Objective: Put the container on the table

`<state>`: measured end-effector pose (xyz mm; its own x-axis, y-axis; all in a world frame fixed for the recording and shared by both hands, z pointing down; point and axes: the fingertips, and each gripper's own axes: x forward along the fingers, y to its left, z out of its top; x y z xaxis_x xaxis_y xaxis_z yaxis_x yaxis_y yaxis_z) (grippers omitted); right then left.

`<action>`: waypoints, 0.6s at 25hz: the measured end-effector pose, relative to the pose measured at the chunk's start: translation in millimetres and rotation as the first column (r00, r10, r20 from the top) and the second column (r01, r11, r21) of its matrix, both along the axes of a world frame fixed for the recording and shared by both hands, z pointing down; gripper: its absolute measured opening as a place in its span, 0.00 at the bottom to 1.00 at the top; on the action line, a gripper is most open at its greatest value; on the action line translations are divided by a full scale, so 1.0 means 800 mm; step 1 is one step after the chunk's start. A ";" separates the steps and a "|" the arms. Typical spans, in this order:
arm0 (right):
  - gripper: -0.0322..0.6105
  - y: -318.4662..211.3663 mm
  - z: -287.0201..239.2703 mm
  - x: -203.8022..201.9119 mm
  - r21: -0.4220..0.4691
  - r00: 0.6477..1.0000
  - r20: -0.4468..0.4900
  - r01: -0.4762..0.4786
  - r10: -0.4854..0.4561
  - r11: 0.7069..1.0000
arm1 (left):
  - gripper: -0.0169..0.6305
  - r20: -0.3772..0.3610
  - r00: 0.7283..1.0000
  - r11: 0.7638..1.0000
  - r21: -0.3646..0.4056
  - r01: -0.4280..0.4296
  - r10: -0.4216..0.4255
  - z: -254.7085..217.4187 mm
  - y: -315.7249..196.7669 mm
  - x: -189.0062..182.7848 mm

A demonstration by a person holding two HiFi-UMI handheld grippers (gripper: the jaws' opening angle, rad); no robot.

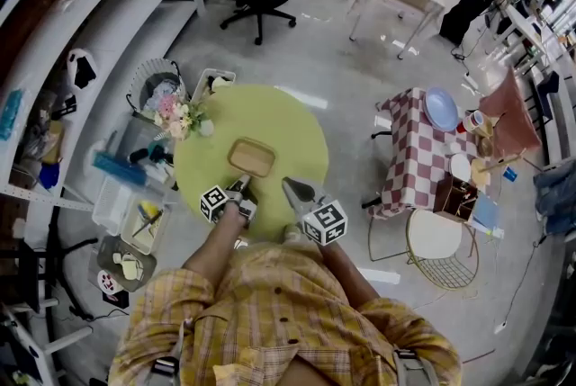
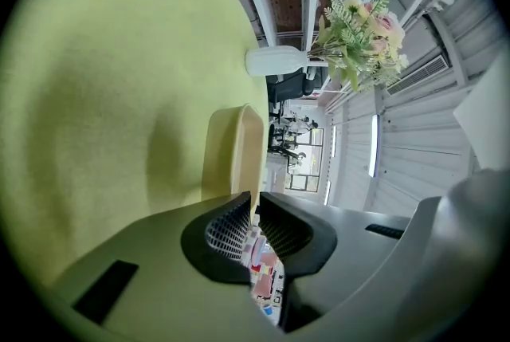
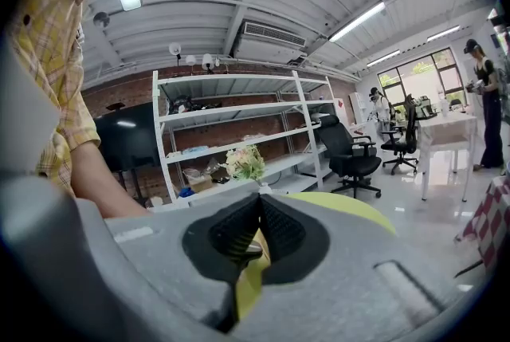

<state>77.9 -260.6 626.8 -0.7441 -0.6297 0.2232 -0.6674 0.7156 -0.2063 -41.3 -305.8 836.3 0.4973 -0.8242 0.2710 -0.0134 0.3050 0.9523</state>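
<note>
Container (image 1: 251,157) on green table (image 1: 290,128), left gripper (image 1: 242,184), right gripper (image 1: 288,185) — jaws together

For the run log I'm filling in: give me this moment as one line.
container flat on table | left tongs closed on its near rim | right tongs shut, empty

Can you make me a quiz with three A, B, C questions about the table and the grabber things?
1. Where is the container? A on the table; B on the floor; C on a chair.
2. What colour is the table? A red; B yellow-green; C black.
3. The right gripper has its jaws: A wide apart; B together; C round a cup.
Answers: 1 A, it lies flat on the tabletop. 2 B, the head view shows a yellow-green top. 3 B, its own view shows the jaws closed together.
</note>
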 end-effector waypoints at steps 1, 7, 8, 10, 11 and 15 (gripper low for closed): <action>0.05 0.002 0.000 -0.001 0.000 1.000 0.002 0.000 0.000 1.000 | 0.05 0.001 1.000 1.000 0.006 -0.003 0.003 -0.003 0.001 0.001; 0.05 0.010 0.003 -0.007 -0.004 1.000 0.003 -0.005 0.005 1.000 | 0.05 -0.007 0.999 0.998 0.055 -0.032 0.033 -0.031 0.003 0.007; 0.05 0.012 0.003 -0.006 -0.004 1.000 0.004 -0.009 0.009 1.000 | 0.05 -0.010 0.999 0.998 0.061 -0.034 0.035 -0.035 0.005 0.008; 0.05 0.014 0.003 -0.004 -0.004 1.000 0.007 -0.017 0.017 1.000 | 0.05 -0.015 0.999 0.997 0.070 -0.037 0.038 -0.041 0.010 0.008; 0.05 0.015 0.004 -0.003 -0.005 1.000 0.008 -0.021 0.021 1.000 | 0.05 -0.015 0.999 0.996 0.074 -0.040 0.042 -0.044 0.012 0.008; 0.05 0.022 0.004 -0.009 -0.012 0.999 0.010 -0.031 0.031 0.999 | 0.04 -0.001 0.998 0.993 0.101 -0.069 0.069 -0.055 0.024 0.000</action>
<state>70.3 -243.1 630.1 -0.7265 -0.6500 0.2230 -0.6871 0.6920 -0.2215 -41.4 -286.3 792.2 0.5548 -0.8110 0.1856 -0.0266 0.2057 0.9783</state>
